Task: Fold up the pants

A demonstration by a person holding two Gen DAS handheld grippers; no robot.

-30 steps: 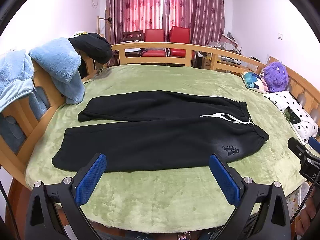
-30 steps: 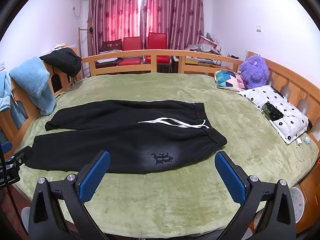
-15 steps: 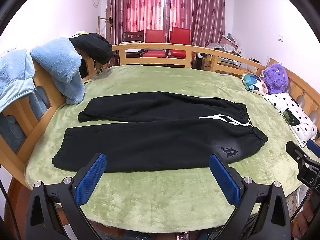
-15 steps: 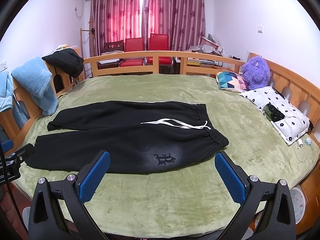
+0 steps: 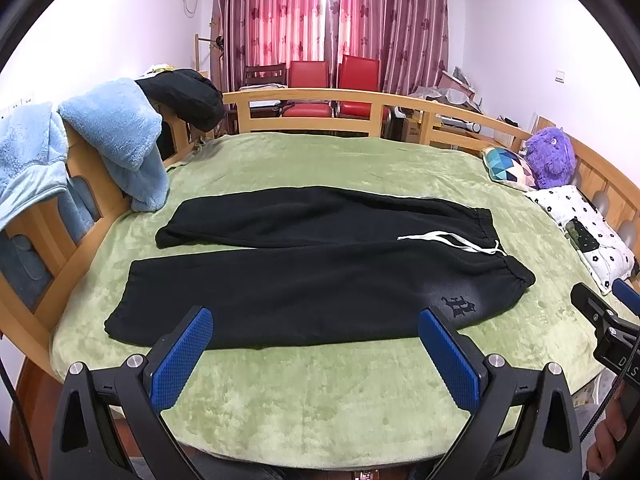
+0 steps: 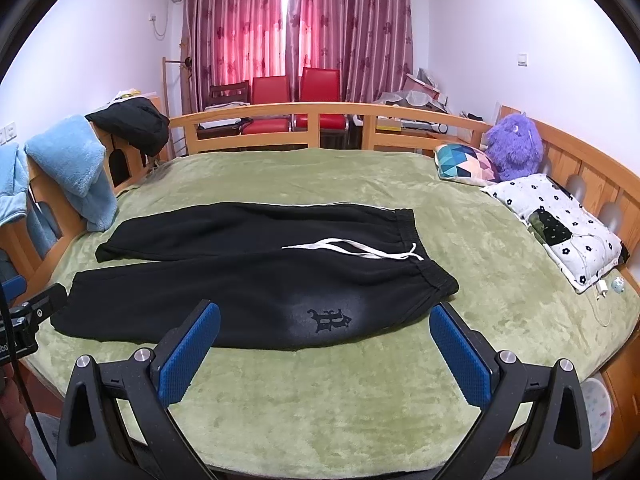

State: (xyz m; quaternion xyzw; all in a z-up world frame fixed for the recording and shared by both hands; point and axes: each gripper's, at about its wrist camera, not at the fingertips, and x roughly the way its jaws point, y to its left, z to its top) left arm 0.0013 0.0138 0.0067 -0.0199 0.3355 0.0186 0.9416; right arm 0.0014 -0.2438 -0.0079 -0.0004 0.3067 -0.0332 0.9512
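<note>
Pants (image 5: 320, 276), black, flat ahead of both wide-open, empty claws, left gripper (image 5: 316, 344) and right gripper (image 6: 326, 340): best pinched at near-leg cuff and waistband together.

I count one pair of black pants (image 5: 312, 276) on my feed, two legs spread flat, and one white drawstring (image 6: 352, 249) across the waist. One printed emblem (image 6: 329, 319) sits near the hip. I've got two grippers: the left gripper (image 5: 316, 354) and the right gripper (image 6: 325, 354), each with two blue pads. Behind the rail I see two red chairs (image 6: 298, 98). One purple plush toy (image 6: 514, 148), one geometric pillow (image 6: 464, 162), one flower-print pillow (image 6: 560, 228). Two light blue fleece items (image 5: 116, 136) hang on the left rail, plus one black garment (image 5: 184, 96). One green blanket (image 6: 320, 400) covers the bed.
</note>
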